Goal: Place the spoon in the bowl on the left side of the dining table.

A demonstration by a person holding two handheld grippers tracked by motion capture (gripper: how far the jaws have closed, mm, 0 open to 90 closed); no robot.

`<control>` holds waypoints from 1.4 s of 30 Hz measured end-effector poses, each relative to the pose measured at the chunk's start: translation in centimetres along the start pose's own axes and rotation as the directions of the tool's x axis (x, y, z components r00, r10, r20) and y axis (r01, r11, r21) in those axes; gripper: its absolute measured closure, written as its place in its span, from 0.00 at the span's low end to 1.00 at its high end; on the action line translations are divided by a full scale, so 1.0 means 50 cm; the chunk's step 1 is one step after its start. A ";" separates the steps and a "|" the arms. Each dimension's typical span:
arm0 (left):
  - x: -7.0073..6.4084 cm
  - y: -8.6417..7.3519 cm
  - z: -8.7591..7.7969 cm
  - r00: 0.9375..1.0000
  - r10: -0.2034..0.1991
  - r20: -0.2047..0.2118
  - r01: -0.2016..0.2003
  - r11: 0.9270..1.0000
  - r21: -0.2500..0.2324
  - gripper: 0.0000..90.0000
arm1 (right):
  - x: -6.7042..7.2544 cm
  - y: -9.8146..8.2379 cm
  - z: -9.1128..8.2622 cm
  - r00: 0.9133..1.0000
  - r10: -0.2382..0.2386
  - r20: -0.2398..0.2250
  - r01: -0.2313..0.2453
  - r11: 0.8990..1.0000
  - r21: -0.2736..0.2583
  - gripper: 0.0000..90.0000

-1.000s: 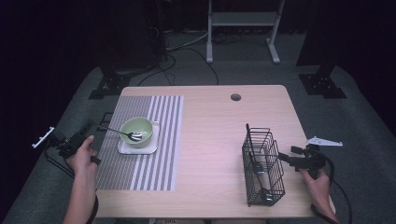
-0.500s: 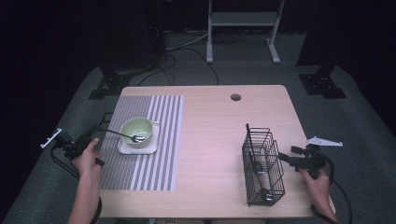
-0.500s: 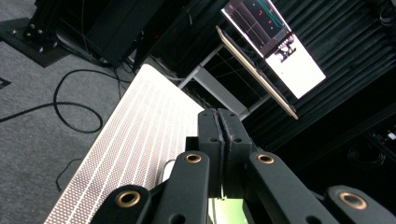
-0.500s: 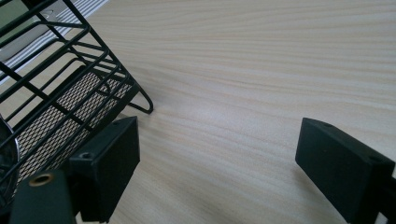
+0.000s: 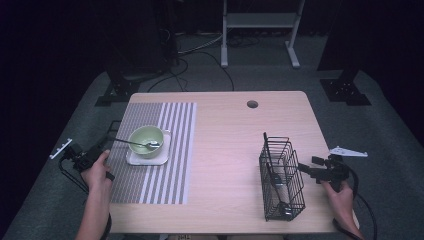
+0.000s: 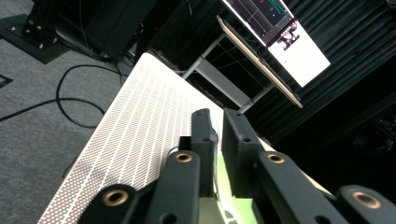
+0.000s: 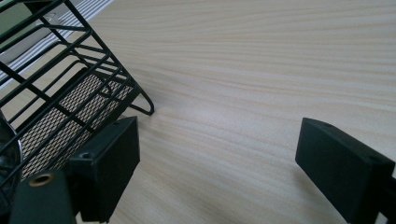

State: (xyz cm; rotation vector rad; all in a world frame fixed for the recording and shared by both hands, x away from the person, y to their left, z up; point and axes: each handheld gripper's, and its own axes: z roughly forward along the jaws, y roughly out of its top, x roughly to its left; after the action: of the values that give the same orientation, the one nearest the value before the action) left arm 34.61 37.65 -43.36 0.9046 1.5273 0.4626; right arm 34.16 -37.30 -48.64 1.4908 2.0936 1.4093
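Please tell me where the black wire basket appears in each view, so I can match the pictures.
High view: the basket stands on the table's right part, just left of the right gripper.
Left gripper view: not in this picture.
Right gripper view: the basket is at the upper left, its mesh floor beside the left jaw.
Shared landmark: the striped mat.

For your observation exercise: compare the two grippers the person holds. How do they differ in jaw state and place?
The left gripper has its jaws nearly closed; the right gripper has its jaws wide apart. The left sits at the striped placemat near the green bowl; the right sits beside the black wire basket. Both are black and hand-held.
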 end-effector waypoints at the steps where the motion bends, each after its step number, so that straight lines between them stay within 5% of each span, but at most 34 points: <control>1: 0.003 -0.002 -0.002 1.000 0.000 -0.004 0.000 1.000 0.002 0.89 | 0.000 0.000 0.000 1.000 0.000 0.000 0.000 1.000 0.000 0.14; 7: 0.008 -0.019 -0.012 1.000 0.011 0.012 -0.011 1.000 0.017 0.83 | 0.000 0.000 -0.001 1.000 -0.001 -0.002 0.001 1.000 -0.002 0.14; 11: 0.013 -0.031 -0.025 0.999 0.034 0.011 -0.034 0.999 0.037 0.79 | 0.000 0.000 -0.001 1.000 -0.002 -0.001 0.002 1.000 -0.003 0.14; 14: 0.015 -0.040 -0.039 0.996 0.089 0.011 -0.089 0.994 0.064 0.77 | 0.002 -0.001 0.000 1.000 -0.003 0.004 0.003 1.000 0.005 0.14; 21: 0.028 -0.055 -0.066 0.993 0.113 0.024 -0.115 0.989 0.089 0.74 | 0.003 0.000 0.000 1.000 -0.003 0.011 0.003 1.000 0.006 0.14; 24: 0.024 -0.067 -0.072 0.989 0.147 0.026 -0.149 0.983 0.105 0.74 | 0.003 0.000 0.000 1.000 -0.003 0.013 0.003 1.000 0.005 0.14; 42: -0.016 -0.098 -0.076 0.976 0.190 0.105 -0.205 0.966 0.159 0.66 | 0.002 -0.001 -0.001 1.000 -0.008 0.011 0.008 1.000 -0.003 0.14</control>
State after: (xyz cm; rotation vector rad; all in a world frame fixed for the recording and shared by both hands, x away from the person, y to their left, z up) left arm 29.56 34.87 -45.79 1.2022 1.4160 0.4335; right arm 34.04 -37.26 -48.61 1.4843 2.0875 1.3975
